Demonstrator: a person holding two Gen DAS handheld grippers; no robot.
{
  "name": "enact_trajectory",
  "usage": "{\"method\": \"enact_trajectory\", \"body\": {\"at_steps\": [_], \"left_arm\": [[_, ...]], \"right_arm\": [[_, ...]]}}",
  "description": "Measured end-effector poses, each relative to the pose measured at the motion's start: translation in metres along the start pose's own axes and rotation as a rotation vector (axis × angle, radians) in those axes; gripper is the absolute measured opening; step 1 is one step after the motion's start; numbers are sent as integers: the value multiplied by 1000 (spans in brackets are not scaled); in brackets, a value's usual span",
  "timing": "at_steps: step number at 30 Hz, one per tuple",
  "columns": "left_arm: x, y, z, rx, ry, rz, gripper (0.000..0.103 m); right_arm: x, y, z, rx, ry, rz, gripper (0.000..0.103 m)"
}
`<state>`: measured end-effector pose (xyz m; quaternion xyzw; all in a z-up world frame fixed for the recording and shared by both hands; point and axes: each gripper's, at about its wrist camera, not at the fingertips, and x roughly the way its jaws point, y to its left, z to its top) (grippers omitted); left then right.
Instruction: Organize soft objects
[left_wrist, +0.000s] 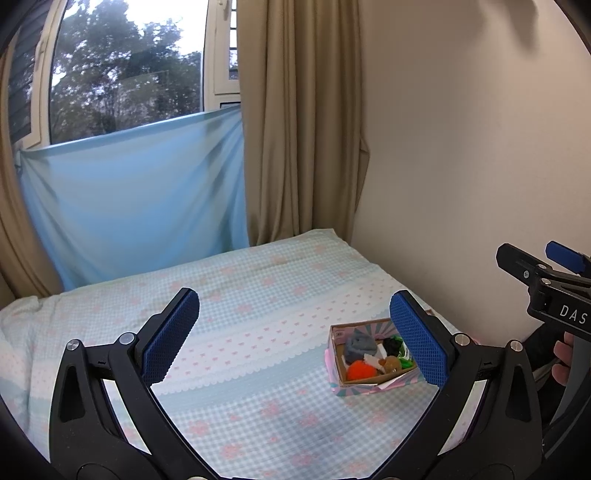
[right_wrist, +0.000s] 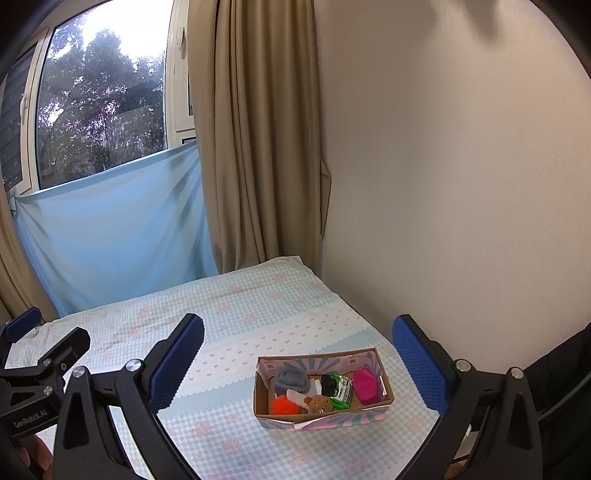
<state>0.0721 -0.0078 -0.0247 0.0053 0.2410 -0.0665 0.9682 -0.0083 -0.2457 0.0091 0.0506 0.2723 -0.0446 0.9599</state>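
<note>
A small cardboard box with pink and teal sides sits on the bed, also in the left wrist view. It holds a grey soft item, an orange pompom, a brown plush, a black item, a green packet and a pink pouch. My right gripper is open and empty, held above and before the box. My left gripper is open and empty, left of the box. The right gripper also shows at the left wrist view's right edge.
The bed has a light blue checked sheet with pink flowers. A cream wall runs along its right side. A beige curtain, a blue cloth and a window stand behind the bed.
</note>
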Motion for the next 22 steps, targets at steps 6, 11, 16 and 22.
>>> {"method": "enact_trajectory", "body": {"at_steps": [6,11,16,22], "left_arm": [[0,-1,0,14,-8,21,103],[2,-4,-1,24,-9,29,103],[1,-5,-2,16,-26,24,103],[7,-8,-4,28,-25,31,103]], "right_arm": [[1,0,0,-1,-5,3,101],[0,-1,-2,4,-11,1,101],[4,-3,1,6,-8,0,101],[15,0,1,-2,26,3,101]]}}
